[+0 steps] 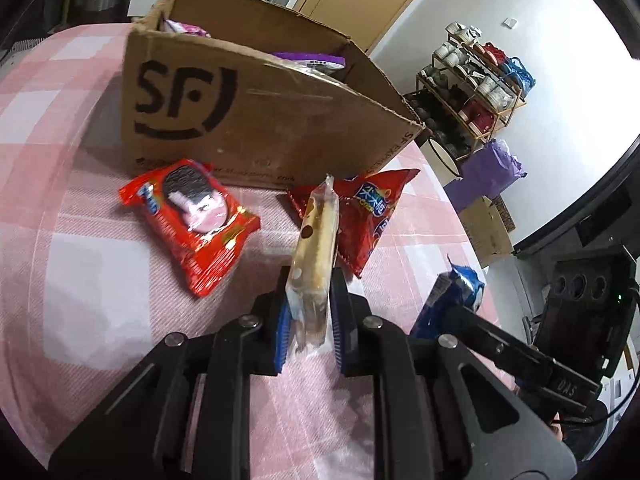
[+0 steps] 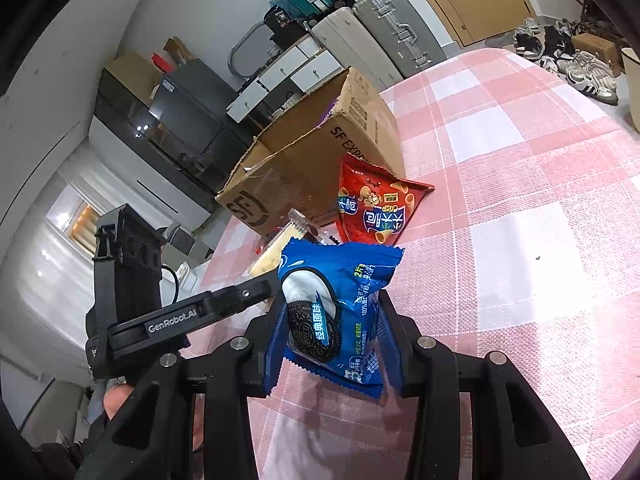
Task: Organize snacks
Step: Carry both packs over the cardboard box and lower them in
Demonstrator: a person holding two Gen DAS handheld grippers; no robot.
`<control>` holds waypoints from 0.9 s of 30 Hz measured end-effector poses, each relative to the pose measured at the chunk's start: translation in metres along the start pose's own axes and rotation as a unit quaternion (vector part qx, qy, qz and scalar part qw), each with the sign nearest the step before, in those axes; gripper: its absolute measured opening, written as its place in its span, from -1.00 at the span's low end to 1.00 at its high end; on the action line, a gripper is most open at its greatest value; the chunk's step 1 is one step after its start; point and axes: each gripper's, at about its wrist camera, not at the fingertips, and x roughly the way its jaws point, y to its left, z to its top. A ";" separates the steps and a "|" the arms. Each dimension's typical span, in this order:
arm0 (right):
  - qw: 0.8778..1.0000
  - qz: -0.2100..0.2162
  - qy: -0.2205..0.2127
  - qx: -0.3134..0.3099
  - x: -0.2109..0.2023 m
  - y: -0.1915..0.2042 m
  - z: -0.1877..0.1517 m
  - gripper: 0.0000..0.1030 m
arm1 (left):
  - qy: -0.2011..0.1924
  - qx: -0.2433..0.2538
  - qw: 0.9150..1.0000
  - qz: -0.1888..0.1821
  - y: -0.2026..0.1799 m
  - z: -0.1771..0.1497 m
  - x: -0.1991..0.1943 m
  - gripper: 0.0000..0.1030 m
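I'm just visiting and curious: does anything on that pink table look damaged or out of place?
The cardboard box looks battered: its top edges are torn and ragged, with no neat flaps. Two red snack packets lie loose on the checked tablecloth in front of it, not yet inside. Nothing looks spilled.

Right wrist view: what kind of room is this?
Likely a lived-in home room, not a lab: suitcases stacked by a door, sneakers on the floor, and a pink checked tablecloth on the table.

Black two-finger tool (image 1: 308, 312) with blue ribbed pads (image 1: 283, 332), silver screws, second tool (image 2: 328, 320) lettered GenRobot.AI
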 end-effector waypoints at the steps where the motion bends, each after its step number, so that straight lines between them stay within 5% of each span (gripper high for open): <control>1: 1.000 0.000 0.000 0.000 -0.001 0.000 0.000 -0.20 | 0.002 0.003 1.000 -0.003 -0.002 0.002 0.003 -0.74; 13: 1.000 -0.004 -0.003 0.003 -0.004 0.006 -0.001 -0.20 | -0.003 0.027 0.999 0.018 -0.013 0.001 0.001 -0.77; 27: 0.998 -0.001 -0.021 -0.064 -0.026 0.060 0.017 -0.20 | -0.050 0.069 0.996 0.010 -0.032 0.005 -0.086 -0.77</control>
